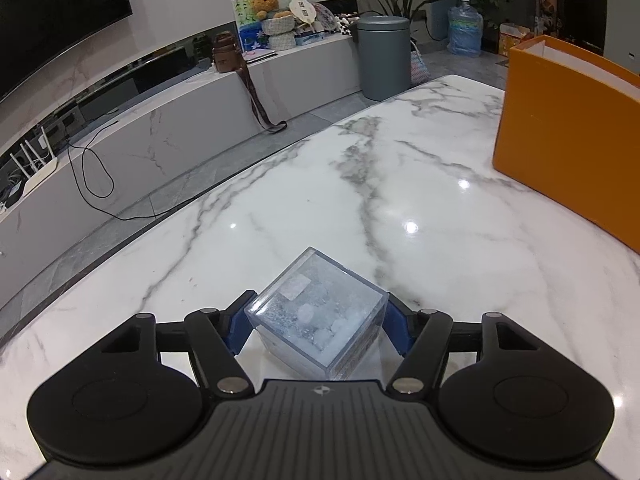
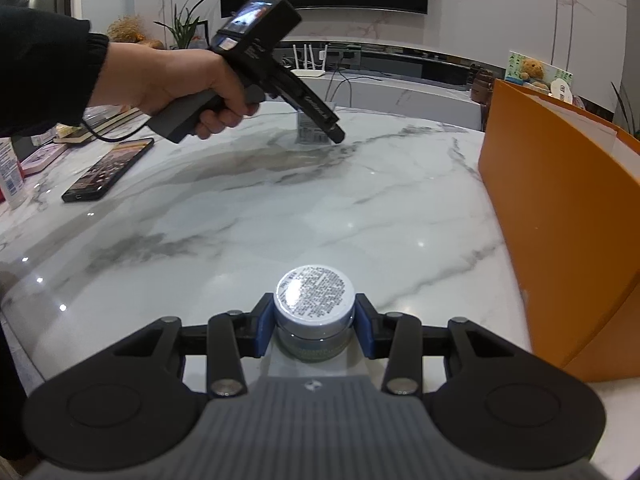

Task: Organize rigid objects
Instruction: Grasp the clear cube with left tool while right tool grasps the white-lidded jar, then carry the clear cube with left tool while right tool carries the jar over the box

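Note:
In the left wrist view a clear plastic cube box [image 1: 316, 304] with pale lumps inside stands on the marble table [image 1: 400, 168], turned corner-on. My left gripper [image 1: 318, 322] is shut on it, its blue pads [image 1: 240, 330] pressing two opposite corners. In the right wrist view a small glass jar [image 2: 314, 320] with a white printed lid stands on the table, and my right gripper [image 2: 314, 326] is shut on its sides. Farther back in that view a hand [image 2: 180, 80] holds the left gripper [image 2: 322, 128] down over the clear box [image 2: 306, 134].
A tall orange box [image 2: 560, 220] stands along the table's right side, also the orange box [image 1: 568, 148] in the left wrist view. A black phone [image 2: 108, 170], books [image 2: 104, 122] and a white bottle [image 2: 10, 176] lie at the table's left. A grey bin [image 1: 384, 56] stands beyond the table.

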Available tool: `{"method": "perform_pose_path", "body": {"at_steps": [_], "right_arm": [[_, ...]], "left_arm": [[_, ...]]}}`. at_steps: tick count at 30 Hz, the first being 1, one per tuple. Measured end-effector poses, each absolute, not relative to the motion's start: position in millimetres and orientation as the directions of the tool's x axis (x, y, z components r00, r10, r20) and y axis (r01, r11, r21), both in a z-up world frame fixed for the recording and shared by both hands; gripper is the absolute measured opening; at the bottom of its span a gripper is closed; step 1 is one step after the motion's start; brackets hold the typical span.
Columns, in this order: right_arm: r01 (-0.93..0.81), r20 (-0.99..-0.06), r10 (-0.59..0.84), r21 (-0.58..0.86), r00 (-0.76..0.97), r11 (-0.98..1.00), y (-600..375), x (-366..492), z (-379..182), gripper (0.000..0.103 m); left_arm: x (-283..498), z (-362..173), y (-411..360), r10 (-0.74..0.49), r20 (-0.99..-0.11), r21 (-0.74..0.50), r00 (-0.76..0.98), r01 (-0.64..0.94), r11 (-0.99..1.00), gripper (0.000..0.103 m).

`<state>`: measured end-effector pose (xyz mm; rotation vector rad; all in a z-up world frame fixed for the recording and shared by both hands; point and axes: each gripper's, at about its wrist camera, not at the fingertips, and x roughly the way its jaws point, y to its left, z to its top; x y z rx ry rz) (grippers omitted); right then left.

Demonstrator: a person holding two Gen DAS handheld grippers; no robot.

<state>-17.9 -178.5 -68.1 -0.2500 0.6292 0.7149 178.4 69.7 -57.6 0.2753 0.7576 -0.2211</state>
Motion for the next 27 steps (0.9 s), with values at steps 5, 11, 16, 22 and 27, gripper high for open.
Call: {"method": "perform_pose_path", "body": {"at_steps": [5, 11, 16, 22, 27], "right_arm": [[-0.651, -0.618, 0.508, -0.009, 0.600, 0.759, -180.9, -8.2, -69.3, 0.041], [-0.629, -0.594, 0.494, -0.026, 0.634, 0.777, -179.7, 1.1, -59.9, 0.041], [-0.609, -0.558, 0.490, -0.037, 0.670, 0.792, -178.8, 7.8, -45.0, 0.041], [-0.594, -0.512, 0.486, -0.059, 0.708, 0.802, -178.6, 12.7, -28.2, 0.041], [-0.570, -0.476, 0.478, -0.061, 0.738, 0.819, -178.6, 20.5, -9.7, 0.041]], "left_arm": [[172.6, -47.2, 68.4, -0.106, -0.693, 0.168, 0.713, 0.304, 0.938, 0.075], [165.2, -30.3, 67.0, -0.110, -0.676, 0.177, 0.728, 0.305, 0.936, 0.075], [157.4, -12.9, 63.1, -0.107, -0.655, 0.187, 0.748, 0.298, 0.936, 0.075], [149.1, 12.5, 56.5, -0.107, -0.629, 0.183, 0.770, 0.280, 0.942, 0.075], [142.2, 36.0, 44.4, -0.082, -0.615, 0.192, 0.785, 0.250, 0.949, 0.075]]}}
